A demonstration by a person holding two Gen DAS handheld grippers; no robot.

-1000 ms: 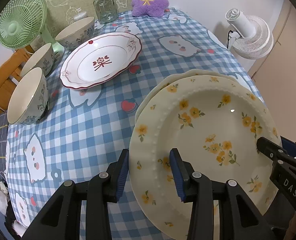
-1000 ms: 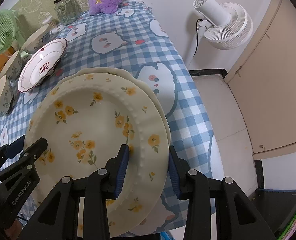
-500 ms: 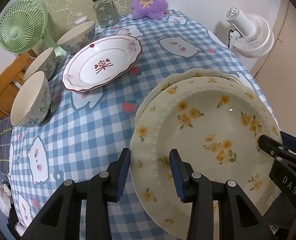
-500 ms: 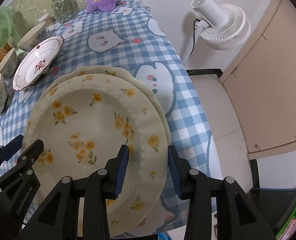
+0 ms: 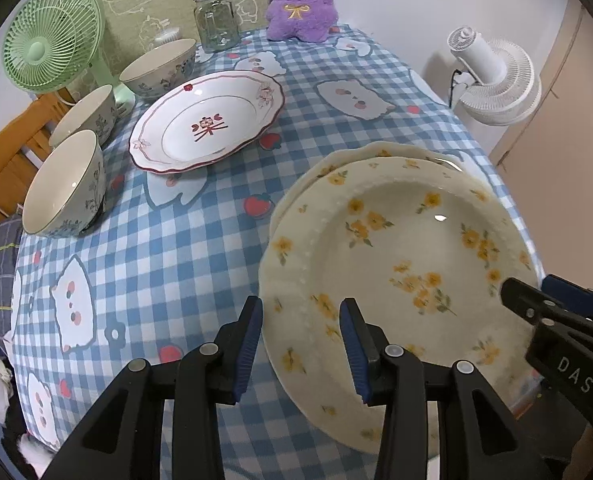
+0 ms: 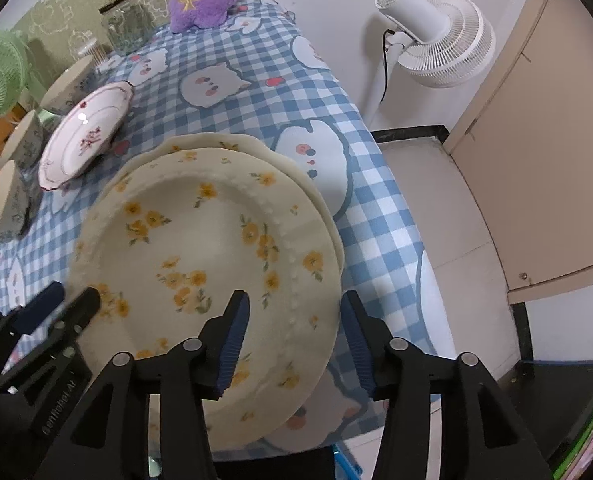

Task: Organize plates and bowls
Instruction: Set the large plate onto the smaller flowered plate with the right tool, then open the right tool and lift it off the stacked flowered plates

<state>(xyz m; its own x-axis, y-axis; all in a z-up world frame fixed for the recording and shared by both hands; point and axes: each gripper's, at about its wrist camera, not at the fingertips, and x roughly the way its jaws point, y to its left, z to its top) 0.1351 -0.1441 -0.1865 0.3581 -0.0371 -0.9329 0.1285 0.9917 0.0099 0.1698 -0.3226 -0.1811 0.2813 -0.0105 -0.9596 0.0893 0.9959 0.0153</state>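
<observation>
A cream plate with yellow flowers (image 5: 396,248) (image 6: 200,240) lies on top of a plain cream plate (image 5: 380,150) (image 6: 224,140) at the table's near right corner. My left gripper (image 5: 301,340) is shut on the flowered plate's near left rim, one finger inside the rim and one outside. My right gripper (image 6: 296,336) straddles the opposite rim. Its jaws are opening, and a gap shows between the outer finger (image 6: 356,340) and the plate's edge. It also shows at the right of the left wrist view as the right gripper (image 5: 556,320).
A white plate with a red rim (image 5: 206,122) sits mid-table. Three floral bowls (image 5: 66,188) (image 5: 86,118) (image 5: 160,66) line the left side. A glass jar (image 5: 216,20), a purple plush (image 5: 302,0) and a green fan (image 5: 52,36) stand at the back. A white fan (image 6: 436,48) stands off the table's right edge.
My right gripper's jaws have spread apart and come off the flowered plate's rim. The plate's right side blurs as it shifts. My left gripper keeps the same hold.
</observation>
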